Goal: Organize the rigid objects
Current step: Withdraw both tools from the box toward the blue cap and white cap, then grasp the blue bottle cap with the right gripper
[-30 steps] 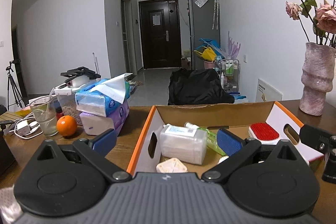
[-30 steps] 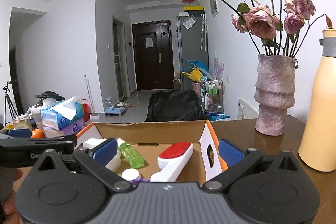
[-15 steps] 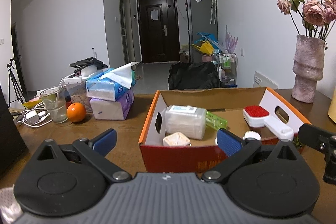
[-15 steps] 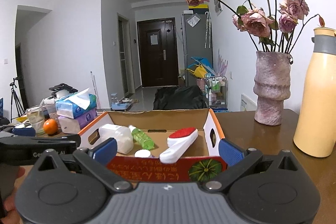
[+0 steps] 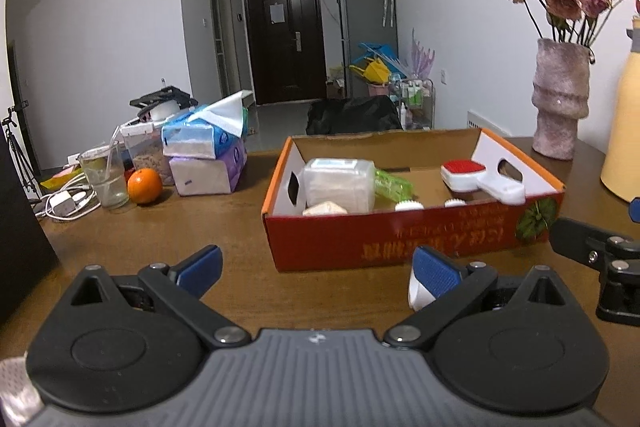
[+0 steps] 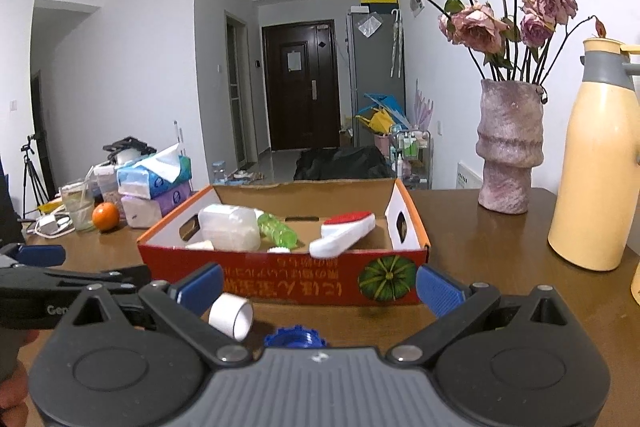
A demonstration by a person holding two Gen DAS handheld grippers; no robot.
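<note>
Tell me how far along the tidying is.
Done: clear container, green bottle and red brush lie in the cardboard box. In hand: nothing; both grippers, left and right, have open jaws. Left: white cup and blue cap on the table.

We list: red cardboard box (image 6: 288, 283), open-topped, holding a clear plastic tub (image 6: 230, 227), green bottle (image 6: 278, 233), red-and-white brush (image 6: 344, 233); before it, white cap (image 6: 232, 315) on its side, blue cap (image 6: 294, 337).
</note>
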